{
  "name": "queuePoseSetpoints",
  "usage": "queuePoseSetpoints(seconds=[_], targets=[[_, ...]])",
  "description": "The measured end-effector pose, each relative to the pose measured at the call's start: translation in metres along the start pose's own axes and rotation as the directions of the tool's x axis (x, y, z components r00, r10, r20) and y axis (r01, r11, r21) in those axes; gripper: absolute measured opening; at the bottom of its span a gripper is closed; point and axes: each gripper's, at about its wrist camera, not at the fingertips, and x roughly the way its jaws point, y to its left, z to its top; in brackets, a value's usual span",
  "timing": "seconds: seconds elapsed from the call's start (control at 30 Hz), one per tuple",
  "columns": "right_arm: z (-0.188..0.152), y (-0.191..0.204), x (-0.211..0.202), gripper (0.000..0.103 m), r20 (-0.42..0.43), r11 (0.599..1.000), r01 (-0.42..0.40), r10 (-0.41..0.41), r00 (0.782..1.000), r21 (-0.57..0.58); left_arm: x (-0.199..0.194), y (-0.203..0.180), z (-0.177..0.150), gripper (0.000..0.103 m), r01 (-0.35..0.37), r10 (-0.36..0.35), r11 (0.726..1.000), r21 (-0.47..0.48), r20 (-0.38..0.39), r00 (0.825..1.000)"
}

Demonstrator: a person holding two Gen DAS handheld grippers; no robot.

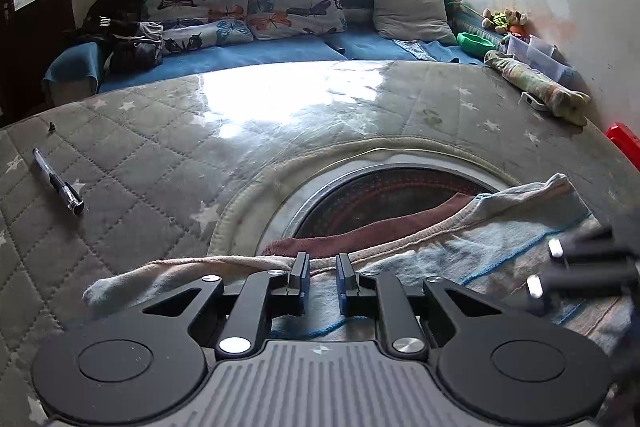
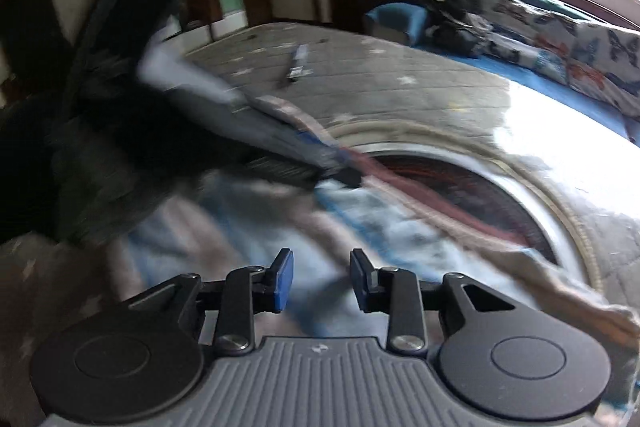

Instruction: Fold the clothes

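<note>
garment: pale blue, near edge of counter, partly over round inset | left gripper: fingers narrowly apart over its hem, gripping nothing | right gripper: fingers open above cloth | risk: pinching one layer only, fold skews

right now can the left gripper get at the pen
Probably yes. The pen lies alone on the quilted mat, off to the left of the left gripper, with nothing between them. The jaws stand slightly apart over the light blue garment, seemingly holding nothing.
</note>
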Motion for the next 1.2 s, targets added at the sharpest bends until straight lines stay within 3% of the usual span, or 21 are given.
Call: queuePoseSetpoints(seconds=[0.23,0.33,0.43,0.57,0.8,0.83,0.93,1.13,1.2], targets=[[-0.022,0.044,-0.016,0.031,-0.029,0.989,-0.115,0.112,0.993,-0.090,-0.002,0.001,-0.002,0.016,-0.007,0.008,1.000,-0.019,0.014,1.000],[-0.026,0.040,-0.031,0.031,0.000,0.993,-0.100,0.101,0.995,-0.061,-0.008,0.002,-0.004,0.018,-0.011,0.012,0.999,-0.036,0.026,1.000],[-0.027,0.019,-0.047,0.031,0.051,1.000,-0.030,0.030,0.998,0.006,-0.019,0.004,-0.007,0.024,-0.012,0.014,0.999,-0.044,0.052,0.999],[-0.031,-0.023,-0.055,0.031,0.077,0.987,0.092,-0.103,0.992,0.131,-0.031,0.012,-0.011,0.024,-0.029,0.033,0.998,-0.055,0.076,0.997],[-0.049,-0.105,-0.056,0.031,0.030,0.899,0.280,-0.307,0.951,0.336,-0.043,0.037,-0.018,0.024,-0.092,0.102,0.989,-0.112,0.087,0.991],[-0.057,-0.115,-0.057,0.026,0.020,0.881,0.302,-0.331,0.943,0.364,-0.044,0.041,-0.019,0.024,-0.101,0.112,0.987,-0.123,0.086,0.990],[-0.062,-0.128,-0.065,0.025,0.042,0.867,0.276,-0.322,0.946,0.415,-0.047,0.054,-0.024,0.024,-0.127,0.140,0.980,-0.150,0.079,0.987],[-0.053,-0.118,-0.065,0.031,0.060,0.884,0.290,-0.334,0.941,0.366,-0.048,0.063,-0.029,0.023,-0.172,0.186,0.974,-0.150,0.082,0.979],[-0.051,-0.120,-0.056,0.031,0.021,0.883,0.313,-0.341,0.940,0.350,-0.049,0.063,-0.029,0.023,-0.183,0.196,0.972,-0.145,0.085,0.977]])
